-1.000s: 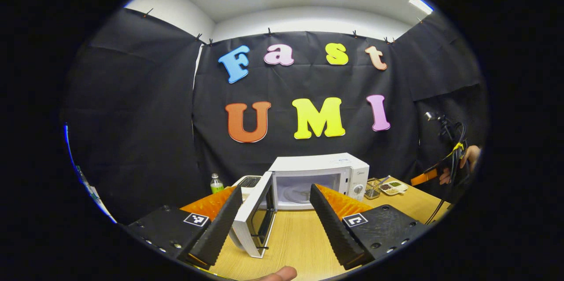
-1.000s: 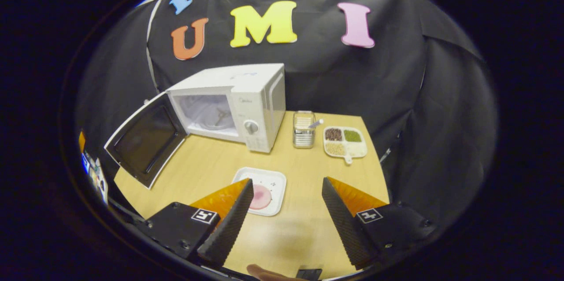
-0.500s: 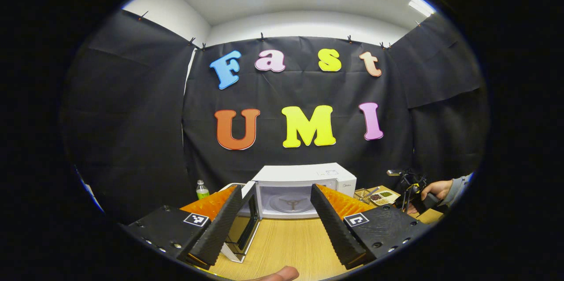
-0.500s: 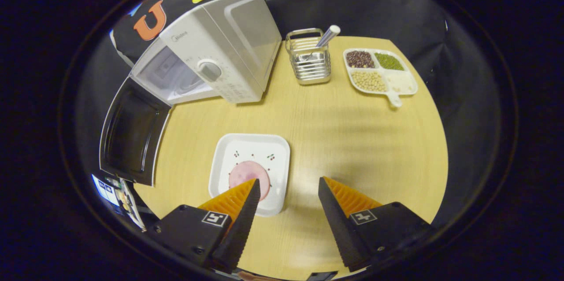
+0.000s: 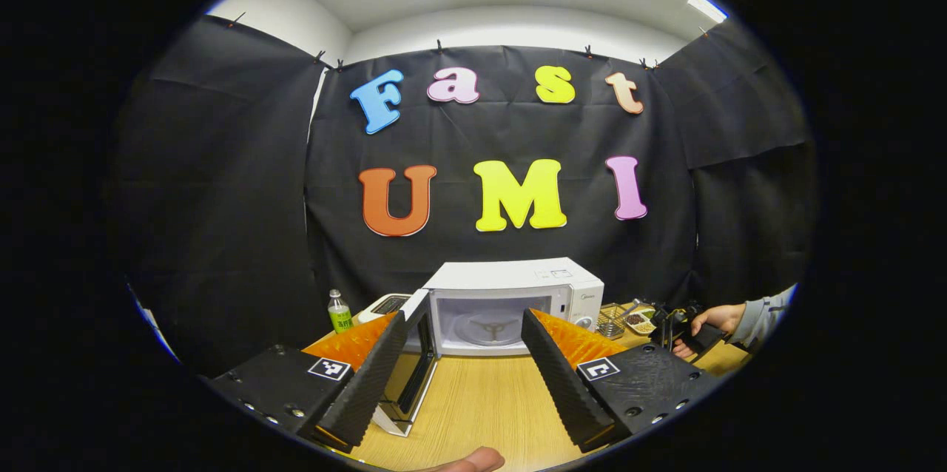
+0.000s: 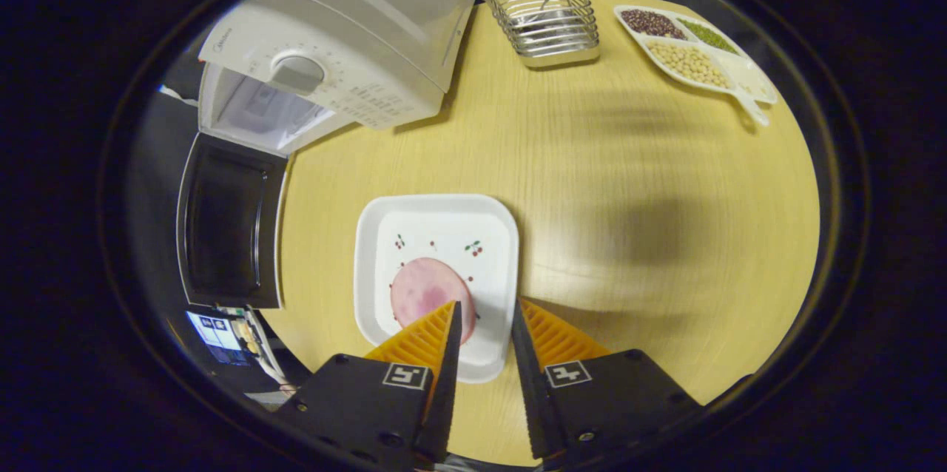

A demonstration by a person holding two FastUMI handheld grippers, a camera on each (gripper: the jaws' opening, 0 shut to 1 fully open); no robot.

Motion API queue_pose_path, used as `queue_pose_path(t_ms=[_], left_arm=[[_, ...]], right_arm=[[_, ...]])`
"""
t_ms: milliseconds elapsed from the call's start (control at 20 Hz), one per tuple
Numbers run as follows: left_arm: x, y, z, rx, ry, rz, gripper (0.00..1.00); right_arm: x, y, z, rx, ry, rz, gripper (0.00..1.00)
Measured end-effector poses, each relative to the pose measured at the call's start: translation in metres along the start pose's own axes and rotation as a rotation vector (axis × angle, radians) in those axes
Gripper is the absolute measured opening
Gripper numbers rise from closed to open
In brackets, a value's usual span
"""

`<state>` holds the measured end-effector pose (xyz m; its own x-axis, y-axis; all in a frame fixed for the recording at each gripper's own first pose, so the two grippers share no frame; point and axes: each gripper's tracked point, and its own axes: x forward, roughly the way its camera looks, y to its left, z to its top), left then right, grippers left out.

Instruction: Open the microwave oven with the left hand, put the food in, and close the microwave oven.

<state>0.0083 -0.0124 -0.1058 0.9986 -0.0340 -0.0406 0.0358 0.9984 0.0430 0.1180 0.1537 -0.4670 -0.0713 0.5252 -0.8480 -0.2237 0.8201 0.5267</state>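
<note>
Risk here, as a judgement: a shallow pinch on the thin rim of the white plate [image 6: 436, 276], letting it tilt and slide the pink slice of food [image 6: 427, 294] off on the way to the microwave [image 6: 348, 50]; also clipping the open door [image 6: 229, 231] during the carry. Right gripper [image 6: 482, 331] narrowed over the plate's near edge, straddling the rim (contact not clear). Left gripper [image 5: 462, 361] wide, holding nothing. Plate flat on the bench [image 6: 636, 220], just in front of the oven. Food round, pale pink, thin, probably slippery.
</note>
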Motion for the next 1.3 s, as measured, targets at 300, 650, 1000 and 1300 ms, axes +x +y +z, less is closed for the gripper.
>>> queue_pose_path(t_ms=[300, 650, 1000, 1300], left_arm=[[0.0, 0.0, 0.0, 0.002, 0.001, 0.0, 0.95], [-0.011, 0.005, -0.001, -0.035, 0.004, -0.008, 0.95], [-0.018, 0.018, -0.01, -0.076, -0.006, -0.022, 0.95], [-0.026, 0.035, -0.014, -0.055, -0.003, -0.027, 0.95]], right_arm=[[0.001, -0.014, 0.001, -0.023, 0.036, 0.007, 0.04], [0.001, -0.001, -0.009, 0.079, 0.021, 0.129, 0.04], [-0.006, 0.006, 0.002, 0.196, -0.069, 0.248, 0.04], [-0.02, 0.013, 0.029, 0.31, -0.174, 0.278, 0.04]])
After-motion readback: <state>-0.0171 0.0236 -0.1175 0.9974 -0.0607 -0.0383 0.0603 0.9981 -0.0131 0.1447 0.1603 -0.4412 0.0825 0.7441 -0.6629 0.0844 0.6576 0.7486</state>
